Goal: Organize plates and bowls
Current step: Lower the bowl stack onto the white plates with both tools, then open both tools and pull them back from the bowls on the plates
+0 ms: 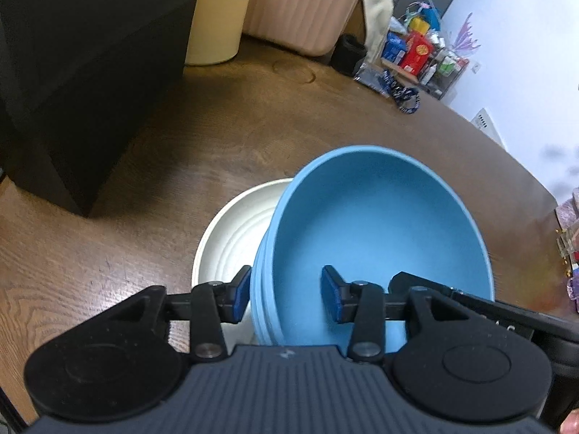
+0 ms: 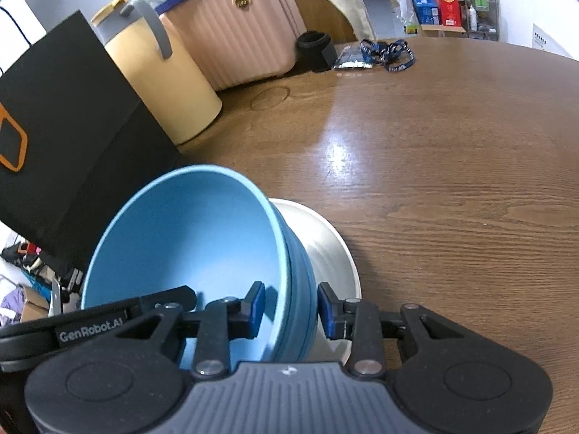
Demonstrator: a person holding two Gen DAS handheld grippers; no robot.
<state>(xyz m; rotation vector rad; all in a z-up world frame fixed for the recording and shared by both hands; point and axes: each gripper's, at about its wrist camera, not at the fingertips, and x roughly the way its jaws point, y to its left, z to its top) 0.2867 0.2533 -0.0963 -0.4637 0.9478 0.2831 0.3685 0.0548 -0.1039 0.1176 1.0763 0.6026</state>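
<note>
Left gripper jaws slack and right gripper jaws near-pinching, both astride blue bowls on white plate — glossy wood-grain table, cluttered room.

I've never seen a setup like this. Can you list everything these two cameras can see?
Round blue bowl: one, its outer wall ribbed or possibly several nested, blue, on the white plate.
Round white ridged plate: one, white, under the bowl on the table.
Brown wooden table: one, brown, beneath everything.
Black box with orange mark: one, black, left of the bowl.
Cream container with grey handle: one, cream, behind the box.
Pink ribbed suitcase: one, pink, at the table's far edge.
Blue lanyard: one, blue, far side of the table.
Left gripper: one, black with blue pads, open astride the bowl's wall.
Right gripper: one, same colours, astride the opposite wall.
</note>
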